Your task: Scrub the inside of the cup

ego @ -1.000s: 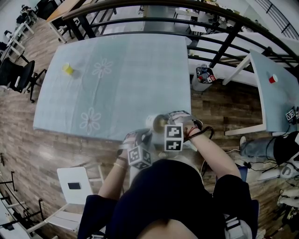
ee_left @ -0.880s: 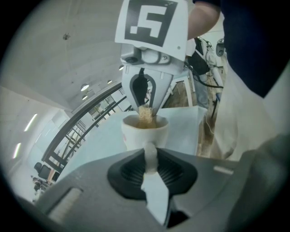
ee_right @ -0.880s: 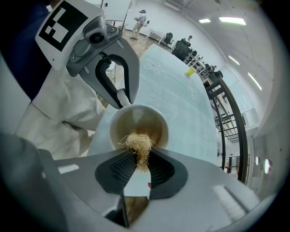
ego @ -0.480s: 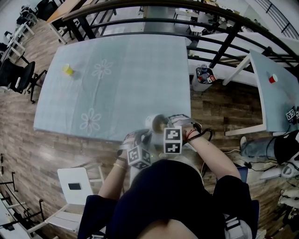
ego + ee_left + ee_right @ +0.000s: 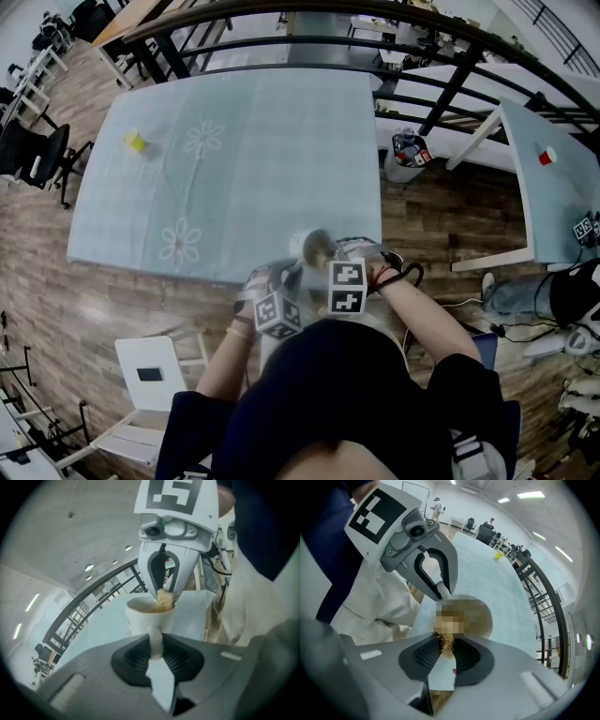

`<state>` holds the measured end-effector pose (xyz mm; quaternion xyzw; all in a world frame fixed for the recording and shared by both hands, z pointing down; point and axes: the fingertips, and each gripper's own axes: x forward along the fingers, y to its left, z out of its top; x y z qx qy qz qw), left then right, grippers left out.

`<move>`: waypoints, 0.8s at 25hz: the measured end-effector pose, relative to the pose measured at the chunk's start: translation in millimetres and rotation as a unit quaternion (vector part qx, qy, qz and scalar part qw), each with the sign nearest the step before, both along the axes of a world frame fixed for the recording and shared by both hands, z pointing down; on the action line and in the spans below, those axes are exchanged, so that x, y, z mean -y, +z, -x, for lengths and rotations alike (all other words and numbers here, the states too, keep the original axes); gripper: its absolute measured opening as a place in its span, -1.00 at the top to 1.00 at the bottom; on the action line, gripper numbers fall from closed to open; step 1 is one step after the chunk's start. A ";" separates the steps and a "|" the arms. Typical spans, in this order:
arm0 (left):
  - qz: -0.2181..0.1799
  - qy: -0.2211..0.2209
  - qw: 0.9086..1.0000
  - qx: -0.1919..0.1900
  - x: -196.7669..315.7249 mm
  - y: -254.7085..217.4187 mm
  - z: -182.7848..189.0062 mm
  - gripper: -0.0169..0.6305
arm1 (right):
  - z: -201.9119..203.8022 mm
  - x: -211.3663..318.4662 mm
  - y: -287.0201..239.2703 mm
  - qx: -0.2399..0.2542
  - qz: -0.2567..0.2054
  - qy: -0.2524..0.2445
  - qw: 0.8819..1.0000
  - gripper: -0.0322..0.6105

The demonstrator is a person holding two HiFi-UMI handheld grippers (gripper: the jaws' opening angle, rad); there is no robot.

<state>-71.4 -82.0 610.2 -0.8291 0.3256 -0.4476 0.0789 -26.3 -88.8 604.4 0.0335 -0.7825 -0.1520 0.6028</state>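
Slightly nearer the person than a second ago, the right gripper [image 5: 165, 588] pinches a straw-coloured scrubber [image 5: 163, 601] down inside the cup [image 5: 140, 618]. Just ahead of its own jaws, the left gripper [image 5: 155, 645] clamps the cup's handle [image 5: 155, 637], over the table's [image 5: 234, 141] near edge. A yellow block [image 5: 137, 140] sits far beyond.

The small white cup [image 5: 146, 617], round-mouthed with a thin handle, is held by that handle, pinched between the left gripper's [image 5: 155, 643] jaws, above the near edge of the pale blue table [image 5: 234, 141]. A tan, straw-like fibre scrubber [image 5: 163, 601], clamped in the right gripper [image 5: 446, 649], dips into the cup's open mouth, against the rim on the side away from the handle.
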 end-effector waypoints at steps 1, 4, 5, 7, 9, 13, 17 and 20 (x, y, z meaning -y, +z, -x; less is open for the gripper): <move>-0.001 0.001 1.000 0.001 -0.1 -0.1 -0.4 0.79 | -0.2 -0.3 0.2 0.001 0.000 0.001 1.000 0.68; -0.003 0.001 1.000 0.001 -0.5 -0.2 -1.1 0.79 | -1.3 -1.0 0.0 0.004 -0.003 0.004 1.000 0.68; -0.002 0.001 1.000 0.001 -0.5 -0.1 -0.9 0.79 | -1.2 -1.1 -0.5 0.008 -0.005 0.006 1.000 0.68; -0.001 0.001 1.000 -0.001 -0.5 0.3 -1.2 0.79 | -0.7 -0.8 -3.1 0.023 -0.005 0.015 1.000 0.68; -0.001 0.002 1.000 -0.001 -0.4 1.9 -1.7 0.79 | -1.5 0.9 -8.9 0.044 -0.007 0.029 0.999 0.68; -0.003 0.003 1.000 0.002 1.4 1.7 -0.9 0.79 | -3.2 0.9 -29.3 0.085 -0.009 0.052 0.995 0.68; 0.005 0.000 1.000 -0.002 0.8 0.1 0.1 0.79 | -7.1 -10.7 -50.2 0.111 -0.007 0.058 0.992 0.68; 0.005 0.001 1.000 -0.003 0.0 0.7 -0.9 0.79 | -11.7 -21.2 -62.2 0.124 -0.001 0.053 0.991 0.68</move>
